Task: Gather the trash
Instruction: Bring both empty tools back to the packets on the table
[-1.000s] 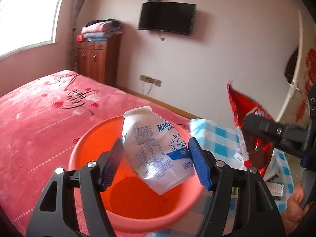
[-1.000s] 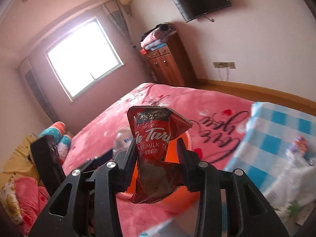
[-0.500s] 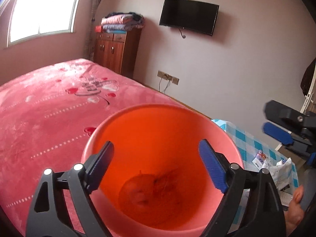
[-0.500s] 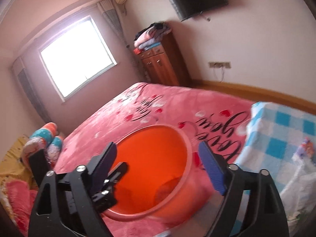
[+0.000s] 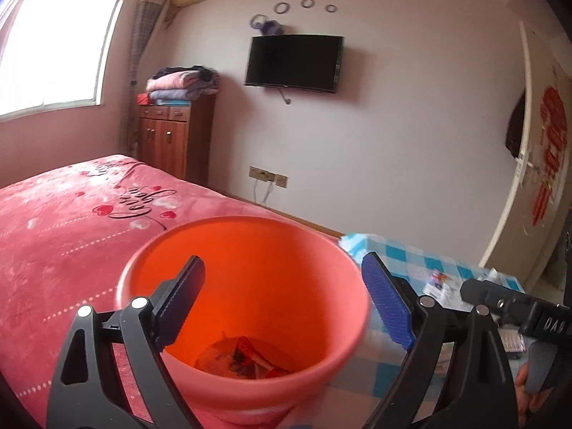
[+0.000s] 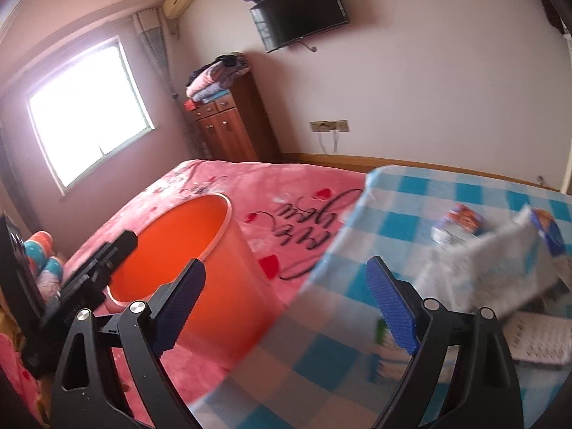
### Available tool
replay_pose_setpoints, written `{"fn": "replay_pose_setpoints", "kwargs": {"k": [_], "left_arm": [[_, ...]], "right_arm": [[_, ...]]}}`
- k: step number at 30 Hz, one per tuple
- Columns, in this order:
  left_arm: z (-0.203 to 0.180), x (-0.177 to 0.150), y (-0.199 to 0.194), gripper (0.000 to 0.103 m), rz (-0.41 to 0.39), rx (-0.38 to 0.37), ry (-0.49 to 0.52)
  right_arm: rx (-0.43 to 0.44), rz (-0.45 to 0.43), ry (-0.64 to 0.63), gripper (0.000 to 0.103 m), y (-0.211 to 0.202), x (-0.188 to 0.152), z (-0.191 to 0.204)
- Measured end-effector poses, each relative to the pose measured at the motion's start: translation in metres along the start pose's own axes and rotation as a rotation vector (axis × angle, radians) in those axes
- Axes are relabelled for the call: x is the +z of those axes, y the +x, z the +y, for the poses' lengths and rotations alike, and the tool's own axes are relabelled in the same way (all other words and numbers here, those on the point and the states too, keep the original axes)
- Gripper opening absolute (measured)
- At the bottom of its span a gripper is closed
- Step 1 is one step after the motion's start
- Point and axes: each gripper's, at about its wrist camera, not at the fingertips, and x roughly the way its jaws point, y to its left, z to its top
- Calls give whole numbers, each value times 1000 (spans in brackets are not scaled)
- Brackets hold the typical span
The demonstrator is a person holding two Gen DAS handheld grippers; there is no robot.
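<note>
We hold both grippers wide and empty: the left gripper point(image 5: 282, 304) hangs over the mouth of the bucket point(image 5: 246, 228), and the right gripper point(image 6: 286, 304) points across the edge of the checked table point(image 6: 411, 193), with the bucket off its left finger. In the left view the trash point(image 5: 250, 357) lies at the bottom of the bucket, straight below and between the pads; we cannot tell the pieces apart there. More waste sits ahead and to the right of the right gripper: a crumpled white bag point(image 6: 500, 268), a small packet point(image 6: 461, 225) beyond it, and something green and white point(image 6: 389, 350) close under the right pad, too blurred to name. We judge the step in hand to be the reach for the next piece, and the right gripper is the one placed for it. To do it well, we should keep the jaws spread until the pads pass on either side of one piece, take the bag at a bunched fold, not a flat face, and close firmly, since thin film slips. We should lift clear of the table's cloth before swinging left to the bucket, and keep the left gripper out of that path.
</note>
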Motion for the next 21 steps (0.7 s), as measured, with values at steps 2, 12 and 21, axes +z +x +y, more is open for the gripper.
{"fn": "replay_pose_setpoints", "kwargs": {"k": [2,12,21], "left_arm": [[-10,-2,-3,90,8,-27,20],[-36,-18,-16,90,86,-122,65],[-61,-36,-26,90,113,-205,127]], "right_arm": [[-20,-4,2,90,-6,-7,-5],[-106,-33,-23,95,-40,-46,-10],[-182,1,15,95,-56,-85,-25]]}}
